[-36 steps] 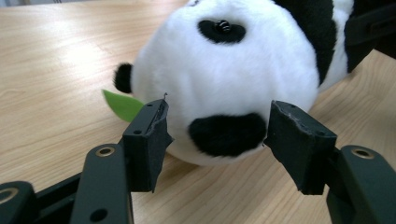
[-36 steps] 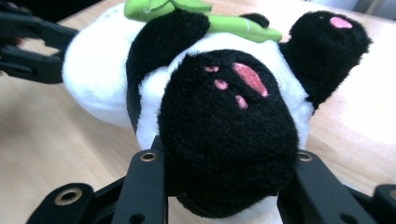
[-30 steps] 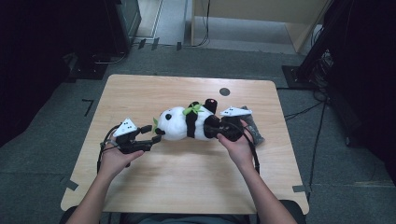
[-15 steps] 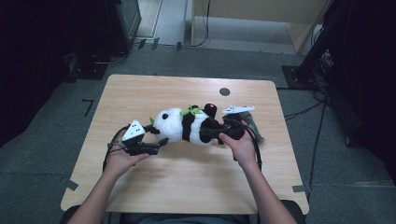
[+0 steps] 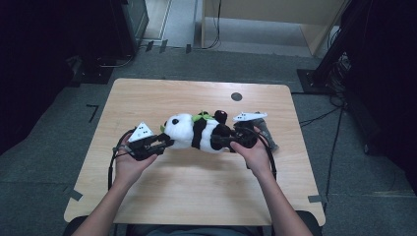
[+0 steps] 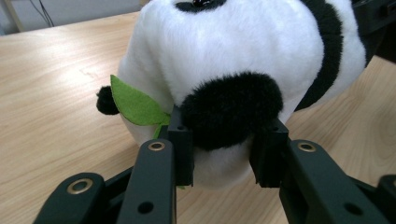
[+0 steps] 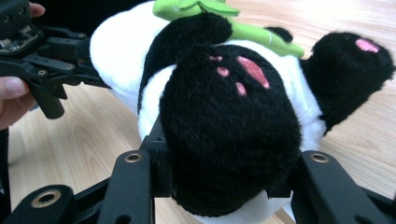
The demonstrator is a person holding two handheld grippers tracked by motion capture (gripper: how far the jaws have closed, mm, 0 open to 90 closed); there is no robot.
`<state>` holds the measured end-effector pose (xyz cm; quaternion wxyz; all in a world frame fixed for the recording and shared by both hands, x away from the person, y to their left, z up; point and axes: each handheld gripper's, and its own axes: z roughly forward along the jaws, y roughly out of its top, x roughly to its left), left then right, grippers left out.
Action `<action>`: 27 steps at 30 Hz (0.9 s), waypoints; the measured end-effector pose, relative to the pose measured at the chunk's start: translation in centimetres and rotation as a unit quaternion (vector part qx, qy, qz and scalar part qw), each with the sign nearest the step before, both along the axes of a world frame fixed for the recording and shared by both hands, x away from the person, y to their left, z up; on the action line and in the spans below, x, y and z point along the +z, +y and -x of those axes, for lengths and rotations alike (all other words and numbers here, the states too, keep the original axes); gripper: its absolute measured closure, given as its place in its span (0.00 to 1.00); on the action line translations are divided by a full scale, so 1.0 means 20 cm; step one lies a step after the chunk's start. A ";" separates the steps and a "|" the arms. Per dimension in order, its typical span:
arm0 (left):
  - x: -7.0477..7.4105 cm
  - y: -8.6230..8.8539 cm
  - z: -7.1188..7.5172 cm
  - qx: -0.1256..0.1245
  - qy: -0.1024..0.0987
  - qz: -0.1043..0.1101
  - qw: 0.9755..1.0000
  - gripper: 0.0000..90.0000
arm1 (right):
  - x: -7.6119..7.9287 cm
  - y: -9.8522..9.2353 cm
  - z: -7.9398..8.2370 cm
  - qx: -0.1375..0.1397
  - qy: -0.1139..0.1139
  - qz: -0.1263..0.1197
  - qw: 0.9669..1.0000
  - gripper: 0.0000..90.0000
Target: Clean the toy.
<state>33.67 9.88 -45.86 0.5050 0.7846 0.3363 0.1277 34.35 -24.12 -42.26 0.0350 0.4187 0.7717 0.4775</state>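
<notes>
At table centre, you are gripping the plush panda (image 5: 196,132) at both ends — left gripper (image 5: 158,144) just clenching its ear, right gripper (image 5: 227,142) grasping its foot while easing wider.

Light wood table (image 5: 196,93) on grey carpet floor (image 5: 59,196), dim room, cables.

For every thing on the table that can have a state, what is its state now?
Plush panda: lying on its side on the table, gripped at both ends.
Left claw: just closed, shut on the panda's black ear.
Right claw: jaws just opened a little, pads still pressing the black foot.
</notes>
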 end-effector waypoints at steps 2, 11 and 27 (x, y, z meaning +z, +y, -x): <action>0.00 0.00 0.00 -0.001 -0.001 0.000 1.000 0.75 | 0.00 0.00 0.00 -0.001 0.001 -0.002 1.000 0.62; 0.03 0.03 0.00 -0.010 0.007 0.028 1.000 0.79 | 0.01 -0.01 0.00 -0.005 -0.050 0.001 0.999 0.46; 0.08 0.12 -0.02 0.016 0.055 0.076 0.995 0.82 | -0.03 -0.09 0.07 0.016 -0.097 0.002 0.995 0.37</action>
